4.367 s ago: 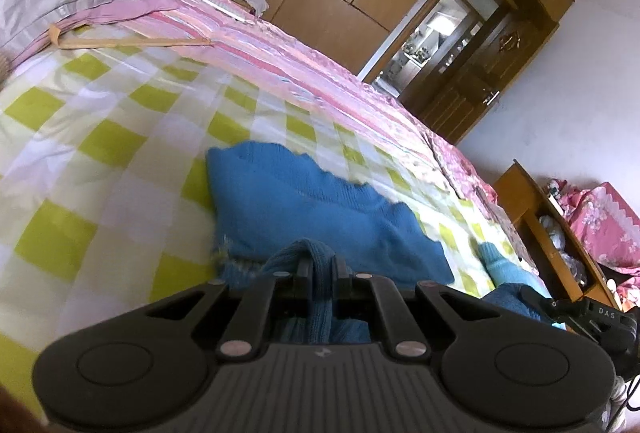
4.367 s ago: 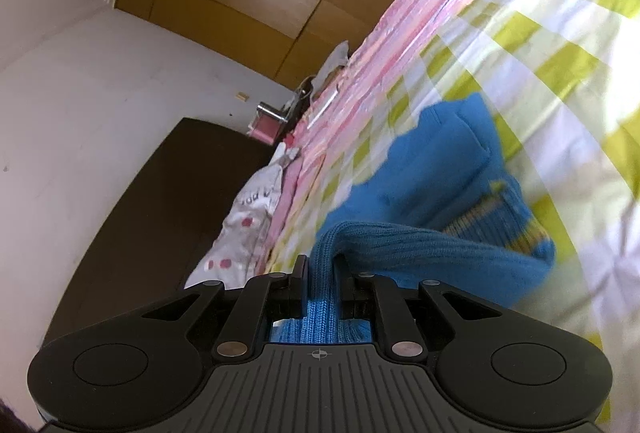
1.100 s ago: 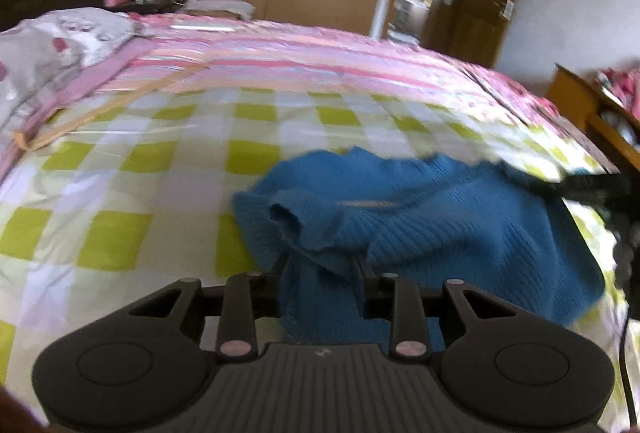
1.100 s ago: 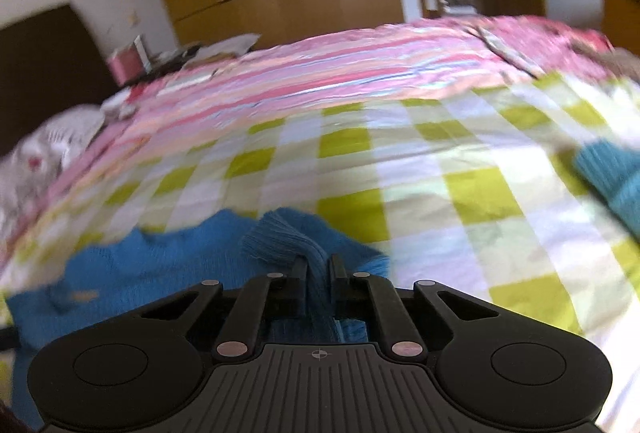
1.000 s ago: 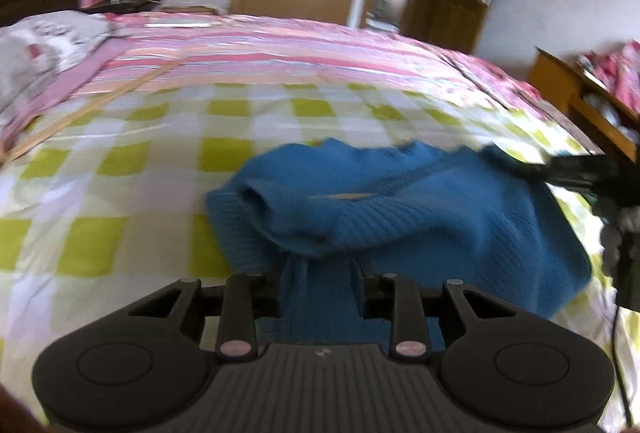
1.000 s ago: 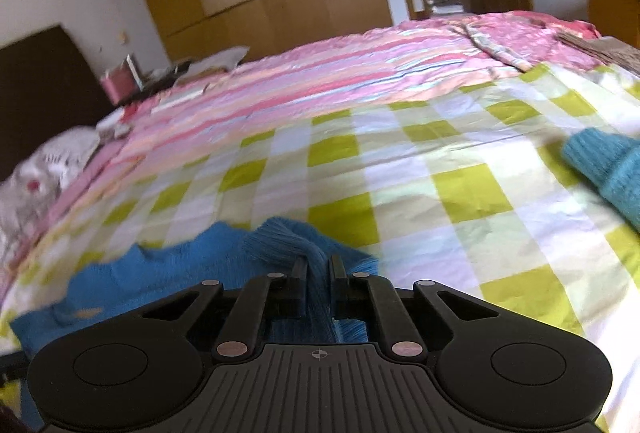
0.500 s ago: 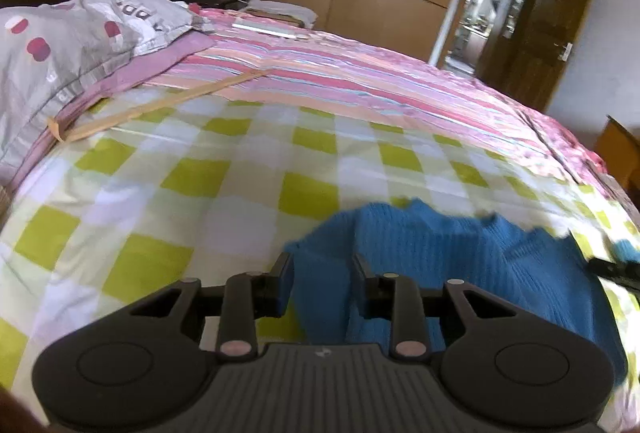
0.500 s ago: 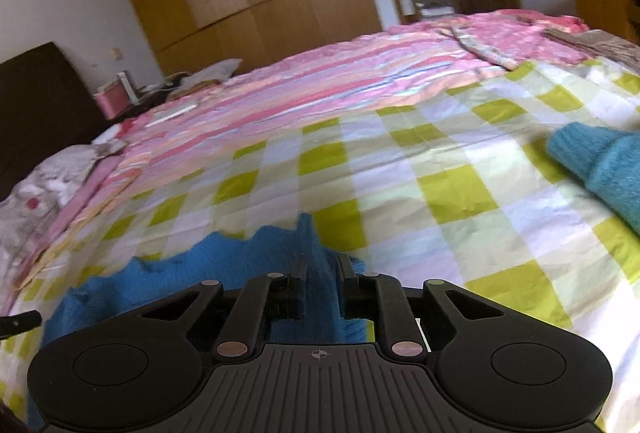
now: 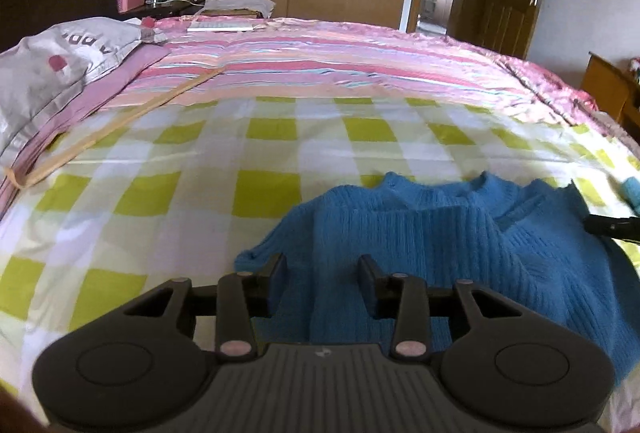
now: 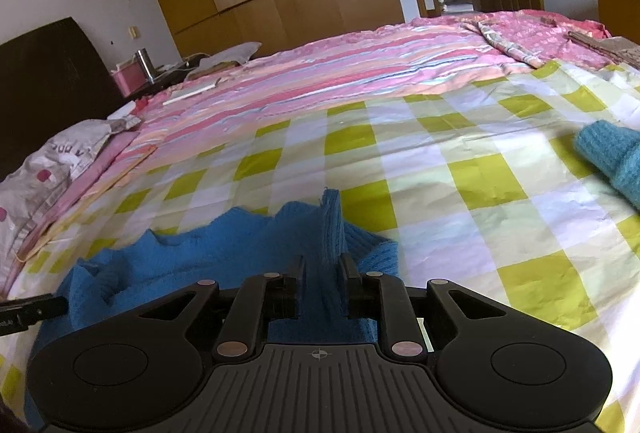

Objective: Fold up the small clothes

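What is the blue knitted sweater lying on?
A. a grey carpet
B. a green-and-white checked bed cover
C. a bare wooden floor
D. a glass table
B: the blue sweater lies spread on the green-and-white checked cover of the bed.

You have a bed (image 9: pixel 280 137) under green-checked sheet. Blue sweater (image 9: pixel 440 233) lies on it. A teal knit piece (image 10: pixel 612 157) lies well apart.

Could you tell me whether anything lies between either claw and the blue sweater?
Nothing visible does. The blue sweater already lies between the fingers of the left claw and the right claw, both just opening.
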Action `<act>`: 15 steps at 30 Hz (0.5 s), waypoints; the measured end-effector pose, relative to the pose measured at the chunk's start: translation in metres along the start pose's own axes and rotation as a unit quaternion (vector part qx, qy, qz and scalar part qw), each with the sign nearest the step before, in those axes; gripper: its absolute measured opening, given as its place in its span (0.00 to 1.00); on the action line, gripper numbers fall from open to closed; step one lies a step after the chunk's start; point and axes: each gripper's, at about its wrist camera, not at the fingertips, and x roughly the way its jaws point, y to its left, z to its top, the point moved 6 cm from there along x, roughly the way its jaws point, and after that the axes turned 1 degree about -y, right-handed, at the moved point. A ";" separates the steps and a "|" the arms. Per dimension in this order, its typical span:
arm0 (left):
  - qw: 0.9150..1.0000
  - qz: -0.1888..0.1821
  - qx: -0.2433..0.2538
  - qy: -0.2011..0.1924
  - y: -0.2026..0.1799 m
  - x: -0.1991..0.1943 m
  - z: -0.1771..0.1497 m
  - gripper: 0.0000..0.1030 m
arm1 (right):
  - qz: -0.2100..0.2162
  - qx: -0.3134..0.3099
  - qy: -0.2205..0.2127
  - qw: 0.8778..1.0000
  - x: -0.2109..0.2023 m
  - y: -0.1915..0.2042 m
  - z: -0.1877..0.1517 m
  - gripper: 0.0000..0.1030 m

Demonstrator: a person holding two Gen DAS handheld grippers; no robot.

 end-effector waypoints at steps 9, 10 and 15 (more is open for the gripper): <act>1.000 0.001 -0.008 0.029 -0.005 0.015 0.009 0.14 | 0.009 0.000 0.005 1.000 0.002 -0.002 -0.001 0.22; 1.000 -0.001 -0.011 0.027 -0.004 0.013 0.009 0.13 | 0.007 -0.006 0.007 1.000 0.003 -0.002 -0.001 0.22; 1.000 0.001 -0.028 -0.012 0.004 -0.010 0.018 0.12 | -0.009 -0.012 0.010 1.000 0.004 -0.001 0.005 0.07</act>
